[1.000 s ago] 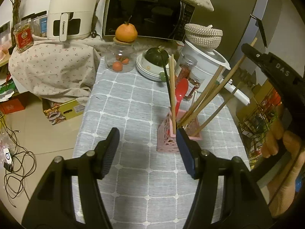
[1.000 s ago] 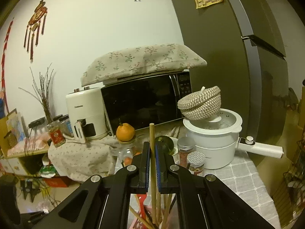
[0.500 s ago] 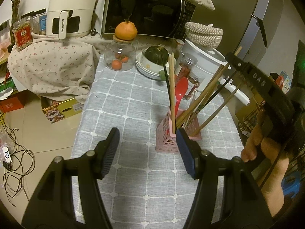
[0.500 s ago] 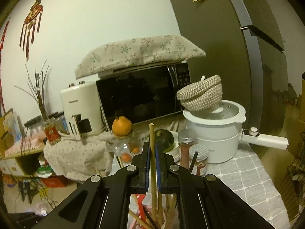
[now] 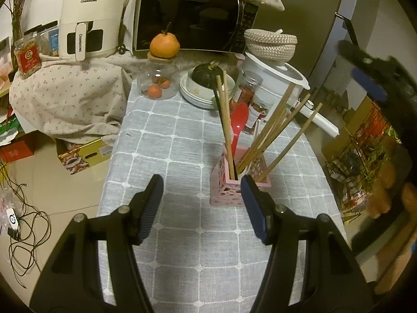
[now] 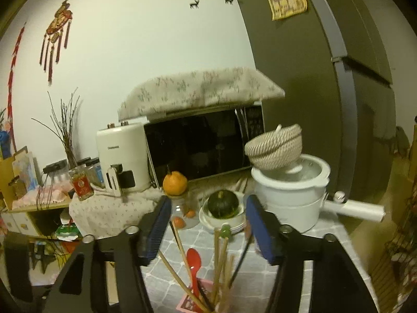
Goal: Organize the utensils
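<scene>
A pink openwork utensil holder (image 5: 235, 186) stands on the grey checked tablecloth (image 5: 182, 143). It holds several wooden chopsticks (image 5: 226, 120), a red spoon (image 5: 238, 122) and a dark chopstick. My left gripper (image 5: 202, 206) is open and empty, just in front of the holder. My right gripper (image 6: 207, 232) is open and empty, above the holder (image 6: 192, 302), whose chopsticks (image 6: 219, 255) and red spoon (image 6: 194, 263) rise between its fingers. It shows blurred at the right edge of the left wrist view (image 5: 370, 78).
At the table's back stand a glass jar (image 5: 159, 78) topped by an orange, stacked plates with a green squash (image 5: 208, 78), spice jars (image 5: 250, 96), a white pot (image 5: 276, 78) under a woven basket, a microwave (image 5: 192, 15) and an air fryer (image 5: 88, 18). A wire rack (image 5: 359, 161) stands right.
My right gripper has opened and let go of the wooden chopstick, which now stands in the holder. It has drawn up and away to the right. My left gripper has not moved.
</scene>
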`<state>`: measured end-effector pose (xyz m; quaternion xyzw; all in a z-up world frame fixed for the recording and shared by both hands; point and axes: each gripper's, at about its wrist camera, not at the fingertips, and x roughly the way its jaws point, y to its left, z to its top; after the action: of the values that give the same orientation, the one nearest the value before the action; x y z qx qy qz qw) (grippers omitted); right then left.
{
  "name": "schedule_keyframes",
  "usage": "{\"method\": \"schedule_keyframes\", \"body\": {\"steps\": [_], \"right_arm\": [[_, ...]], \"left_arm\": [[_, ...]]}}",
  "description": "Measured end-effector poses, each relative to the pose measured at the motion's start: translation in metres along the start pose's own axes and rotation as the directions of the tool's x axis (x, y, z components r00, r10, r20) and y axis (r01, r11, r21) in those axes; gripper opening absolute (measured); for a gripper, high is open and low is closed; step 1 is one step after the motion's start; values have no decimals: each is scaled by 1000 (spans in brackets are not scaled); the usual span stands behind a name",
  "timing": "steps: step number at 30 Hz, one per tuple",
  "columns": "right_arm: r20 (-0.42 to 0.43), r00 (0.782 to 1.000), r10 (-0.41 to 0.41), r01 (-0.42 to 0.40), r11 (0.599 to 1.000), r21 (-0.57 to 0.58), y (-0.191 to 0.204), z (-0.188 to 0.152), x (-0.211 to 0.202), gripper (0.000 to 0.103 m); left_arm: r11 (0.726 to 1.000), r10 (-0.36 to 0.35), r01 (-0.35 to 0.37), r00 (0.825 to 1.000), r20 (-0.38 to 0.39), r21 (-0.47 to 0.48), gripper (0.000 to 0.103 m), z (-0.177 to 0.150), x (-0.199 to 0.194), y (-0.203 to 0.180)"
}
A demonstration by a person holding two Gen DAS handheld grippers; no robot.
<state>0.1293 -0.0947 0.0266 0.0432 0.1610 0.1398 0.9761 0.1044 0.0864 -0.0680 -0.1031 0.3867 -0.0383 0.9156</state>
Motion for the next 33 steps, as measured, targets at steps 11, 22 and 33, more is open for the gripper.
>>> {"method": "schedule_keyframes", "body": {"steps": [11, 22, 33], "right_arm": [[-77, 995, -62, 61, 998, -15, -39, -13, -59, 88], [-269, 952, -143, 154, 988, 22, -69, -51, -80, 89], [-344, 916, -208, 220, 975, -3, -85, -56, -99, 97]], "left_arm": [[999, -1, 0, 1000, 23, 50, 75, -8, -15, -16], [997, 2, -6, 999, 48, 78, 84, -16, -31, -36], [989, 63, -77, 992, 111, 124, 97, -22, -46, -62]]}}
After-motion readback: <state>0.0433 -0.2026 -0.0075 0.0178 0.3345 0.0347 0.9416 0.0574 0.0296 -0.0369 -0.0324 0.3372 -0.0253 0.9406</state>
